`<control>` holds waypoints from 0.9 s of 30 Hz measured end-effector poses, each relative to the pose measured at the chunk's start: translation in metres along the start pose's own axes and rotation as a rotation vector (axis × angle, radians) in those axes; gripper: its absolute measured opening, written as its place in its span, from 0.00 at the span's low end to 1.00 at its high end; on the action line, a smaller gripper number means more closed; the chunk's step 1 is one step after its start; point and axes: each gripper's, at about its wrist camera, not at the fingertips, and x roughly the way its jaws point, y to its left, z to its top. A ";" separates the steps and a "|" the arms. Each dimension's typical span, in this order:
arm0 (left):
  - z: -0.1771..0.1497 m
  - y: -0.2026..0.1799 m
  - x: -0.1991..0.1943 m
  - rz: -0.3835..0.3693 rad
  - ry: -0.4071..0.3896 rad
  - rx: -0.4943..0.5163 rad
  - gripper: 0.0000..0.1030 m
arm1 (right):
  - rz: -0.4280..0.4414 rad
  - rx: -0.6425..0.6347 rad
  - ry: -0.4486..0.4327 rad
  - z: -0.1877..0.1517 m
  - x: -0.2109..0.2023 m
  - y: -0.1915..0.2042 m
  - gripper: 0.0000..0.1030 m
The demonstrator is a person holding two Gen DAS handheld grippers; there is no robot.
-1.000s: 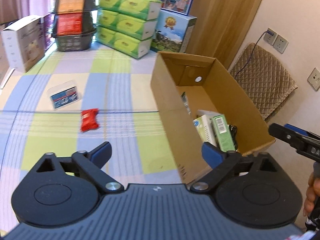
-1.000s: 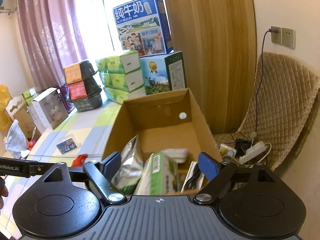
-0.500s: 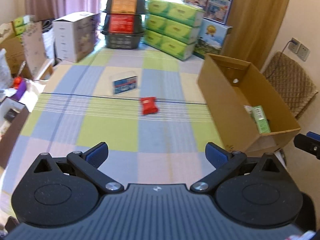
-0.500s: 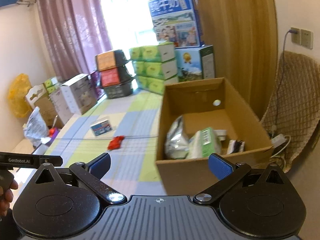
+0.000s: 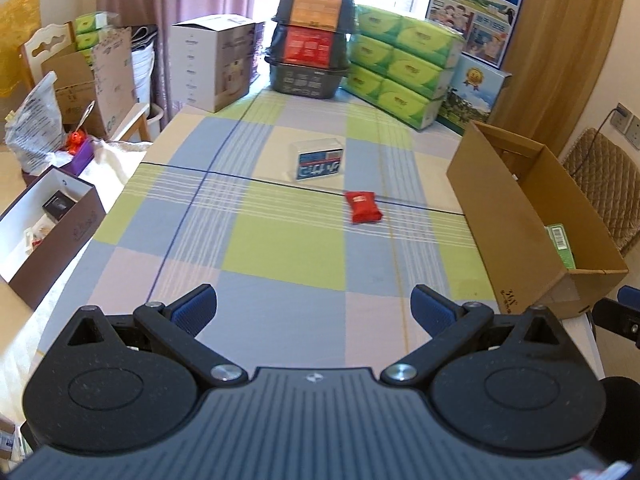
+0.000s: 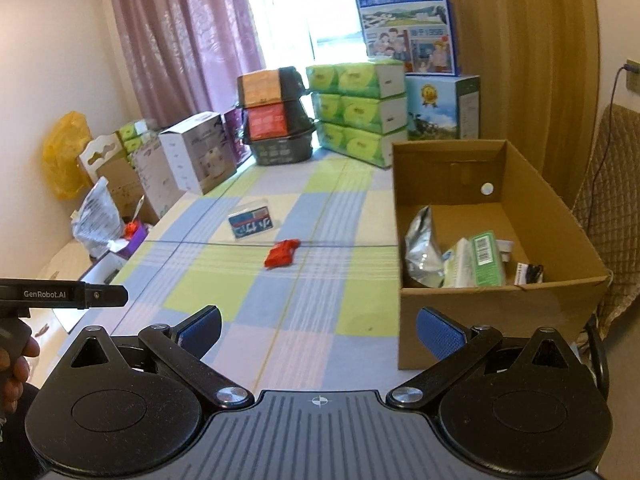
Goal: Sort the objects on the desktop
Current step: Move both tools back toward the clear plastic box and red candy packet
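Both tongs have pulled back from the cardboard box (image 6: 496, 240), released and empty; the red packet (image 5: 363, 207) and blue-labelled case (image 5: 319, 165) remain on the tabletop (image 5: 280, 256).

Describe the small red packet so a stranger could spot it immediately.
Start at the open cardboard box on the right side of the checked tablecloth. Left of it, out on the cloth, lies the red packet, flat and alone. Its one neighbour, the clear case with a blue label, stands farther back.
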 end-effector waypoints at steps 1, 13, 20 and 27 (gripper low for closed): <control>0.000 0.002 0.000 0.005 -0.001 -0.001 0.98 | 0.002 -0.005 0.002 0.000 0.002 0.002 0.98; 0.012 0.029 0.012 0.045 -0.042 0.010 0.98 | 0.035 -0.070 0.029 0.009 0.034 0.032 0.98; 0.035 0.052 0.045 0.091 -0.055 -0.012 0.98 | 0.053 -0.111 0.037 0.018 0.077 0.050 0.98; 0.055 0.058 0.095 0.088 -0.146 0.083 0.98 | 0.025 -0.137 0.050 0.025 0.147 0.059 0.98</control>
